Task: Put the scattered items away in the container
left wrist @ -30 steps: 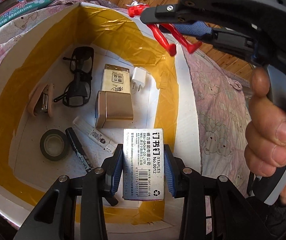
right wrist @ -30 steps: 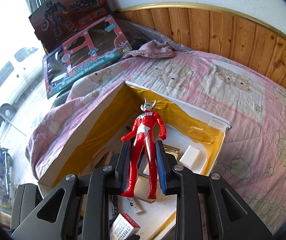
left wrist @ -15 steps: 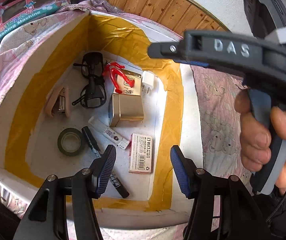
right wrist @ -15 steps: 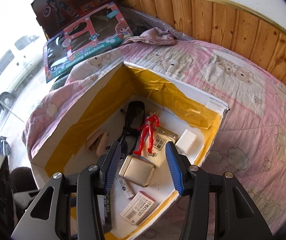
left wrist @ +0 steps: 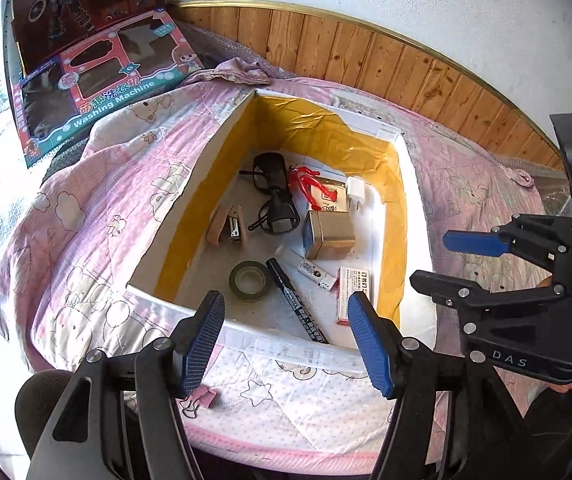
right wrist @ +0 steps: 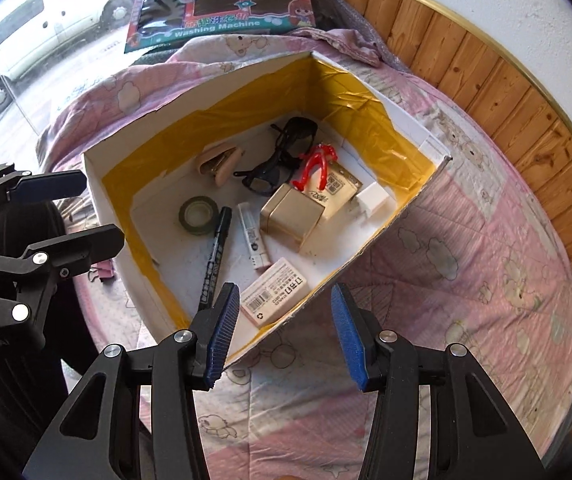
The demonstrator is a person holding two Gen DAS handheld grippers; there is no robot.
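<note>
Both grippers have pulled back from the cardboard box (left wrist: 417, 216), jaws wide and empty. The left gripper (left wrist: 286, 336) has dropped its staples box (left wrist: 353, 294) on the box floor at about five o'clock. The right gripper (right wrist: 282, 332) has let go of the red toy figure (right wrist: 314, 165), now lying near one o'clock beside the sunglasses (right wrist: 282, 160). A pink binder clip (left wrist: 200, 399) remains outside on the quilted bed (left wrist: 98, 208), so tidying looks nearly finished.
</note>
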